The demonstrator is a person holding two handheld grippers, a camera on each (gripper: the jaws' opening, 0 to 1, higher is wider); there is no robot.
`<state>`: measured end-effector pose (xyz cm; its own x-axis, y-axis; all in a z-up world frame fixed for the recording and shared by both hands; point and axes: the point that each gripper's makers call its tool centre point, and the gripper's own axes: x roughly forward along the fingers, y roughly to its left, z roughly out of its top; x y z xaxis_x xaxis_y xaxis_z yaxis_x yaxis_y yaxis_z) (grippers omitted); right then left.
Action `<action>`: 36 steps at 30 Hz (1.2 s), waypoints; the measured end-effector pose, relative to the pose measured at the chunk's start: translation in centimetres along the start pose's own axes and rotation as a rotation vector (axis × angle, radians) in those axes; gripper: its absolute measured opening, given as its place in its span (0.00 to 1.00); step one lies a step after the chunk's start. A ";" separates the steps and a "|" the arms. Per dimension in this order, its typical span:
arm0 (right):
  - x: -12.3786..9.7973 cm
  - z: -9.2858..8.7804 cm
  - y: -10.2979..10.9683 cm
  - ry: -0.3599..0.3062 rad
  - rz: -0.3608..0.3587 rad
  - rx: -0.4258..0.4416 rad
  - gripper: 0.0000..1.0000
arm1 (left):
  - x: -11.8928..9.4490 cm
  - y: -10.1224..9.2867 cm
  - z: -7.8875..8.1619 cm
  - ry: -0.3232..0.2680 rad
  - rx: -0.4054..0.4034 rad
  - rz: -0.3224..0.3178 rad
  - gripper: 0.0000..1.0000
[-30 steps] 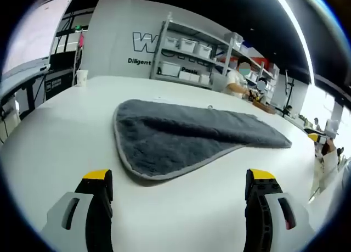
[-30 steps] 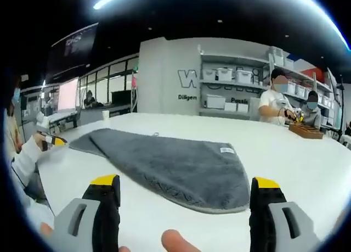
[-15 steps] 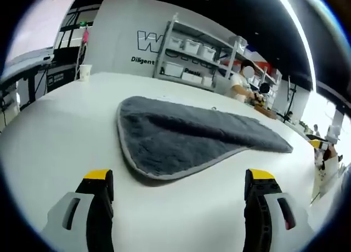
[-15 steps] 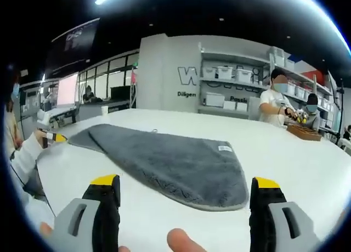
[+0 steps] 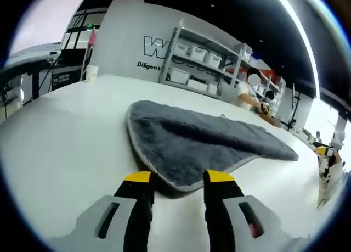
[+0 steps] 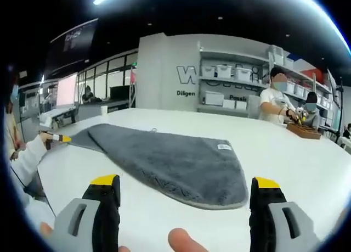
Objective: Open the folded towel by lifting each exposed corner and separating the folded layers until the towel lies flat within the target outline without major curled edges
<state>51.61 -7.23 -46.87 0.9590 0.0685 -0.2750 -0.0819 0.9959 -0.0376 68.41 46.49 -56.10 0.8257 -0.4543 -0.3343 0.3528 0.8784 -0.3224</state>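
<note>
In the left gripper view we found the grey towel (image 5: 197,145) lying folded on the white table (image 5: 60,147), its rounded near corner reaching down between the yellow tips of the left gripper (image 5: 178,178). Those jaws stood close together at either side of that corner, but we could not tell whether they were clamped on the cloth or merely alongside it. The towel stretched away from the gripper to the far right, tapering to a point.

In the right gripper view the towel (image 6: 175,161) lay ahead of the right gripper (image 6: 186,182), whose jaws stood wide apart with nothing between them; the towel's near edge sat just beyond the tips, apart from them. A small white label (image 6: 223,147) was sewn near the towel's far right corner, its print too small for us to read.

On the far wall we read a large "W" and beneath it "Diligen" (image 6: 186,93), the rest hidden by shelving (image 6: 230,87) loaded with white bins. A person (image 6: 274,101) worked at the far right end of the table.
</note>
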 end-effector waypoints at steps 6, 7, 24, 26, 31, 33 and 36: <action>0.0 -0.1 -0.2 0.003 -0.003 0.006 0.99 | -0.4 -0.4 -0.1 0.008 0.008 -0.038 0.07; 0.0 -0.2 -0.2 0.005 -0.002 0.007 0.99 | -0.7 -0.4 -0.1 0.006 0.006 -0.040 0.05; 0.1 -0.4 -0.4 0.019 -0.004 0.013 0.99 | -4.5 0.7 0.1 0.023 -0.005 -0.042 0.02; 0.1 -0.5 -0.4 0.021 -0.003 0.012 0.99 | -4.8 1.0 -0.1 0.033 -0.006 -0.039 0.02; 0.0 -0.4 -0.3 0.023 -0.004 0.011 0.99 | -5.2 1.4 -0.5 0.049 -0.010 -0.032 0.02; -0.1 -0.5 -0.3 0.025 -0.005 0.011 0.99 | -5.2 1.6 -0.6 0.057 -0.010 -0.032 0.02; -0.1 -0.5 -0.3 0.028 -0.006 0.009 0.99 | -5.2 1.6 -0.8 0.063 -0.008 -0.030 0.03</action>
<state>51.40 -7.52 -47.33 0.9514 0.0607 -0.3018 -0.0733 0.9968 -0.0307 64.33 50.15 -55.58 0.7854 -0.4892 -0.3793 0.3731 0.8631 -0.3404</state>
